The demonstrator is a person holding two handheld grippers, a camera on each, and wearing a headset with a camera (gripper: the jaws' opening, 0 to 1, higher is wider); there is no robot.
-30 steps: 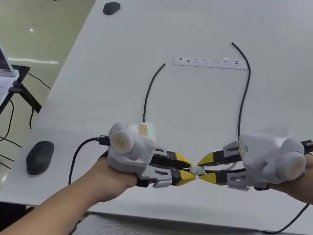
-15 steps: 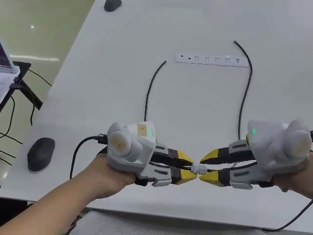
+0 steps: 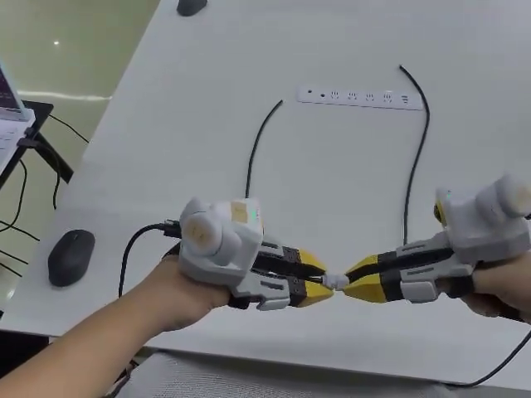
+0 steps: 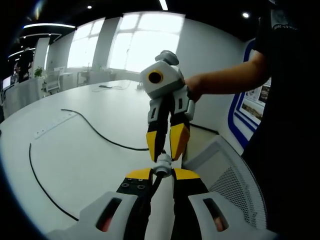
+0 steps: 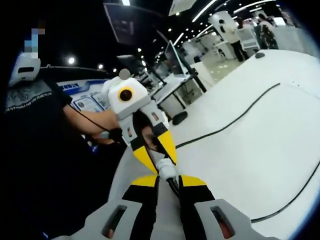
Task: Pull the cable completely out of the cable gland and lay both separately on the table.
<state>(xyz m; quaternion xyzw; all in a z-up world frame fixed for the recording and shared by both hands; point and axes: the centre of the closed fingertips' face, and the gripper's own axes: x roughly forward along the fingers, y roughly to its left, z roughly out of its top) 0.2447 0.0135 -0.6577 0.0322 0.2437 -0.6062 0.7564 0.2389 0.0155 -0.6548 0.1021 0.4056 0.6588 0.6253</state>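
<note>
A small white cable gland (image 3: 336, 282) hangs above the table's near edge, between the yellow tips of both grippers. My left gripper (image 3: 325, 288) is shut on the black cable (image 4: 156, 184), which runs down from the gland (image 4: 161, 163) between its jaws. My right gripper (image 3: 349, 283) meets it tip to tip and is shut too. A black strand of cable (image 5: 174, 188) passes between its jaws just behind the gland (image 5: 166, 169). I cannot tell whether either gripper's pads also pinch the gland's ends. Loose cable lengths (image 3: 251, 152) (image 3: 412, 166) trail back across the white table (image 3: 207, 99).
A white power strip (image 3: 361, 98) lies across the far middle of the table. One black mouse (image 3: 70, 257) sits at the left edge and another mouse (image 3: 191, 7) at the far edge. The table's near edge (image 3: 332, 369) runs just below the grippers.
My right gripper's jaws, apart around the cable beside the gland in both earlier frames, have shut. That gripper has also rolled, with its body swung up to the right. The left gripper holds still.
</note>
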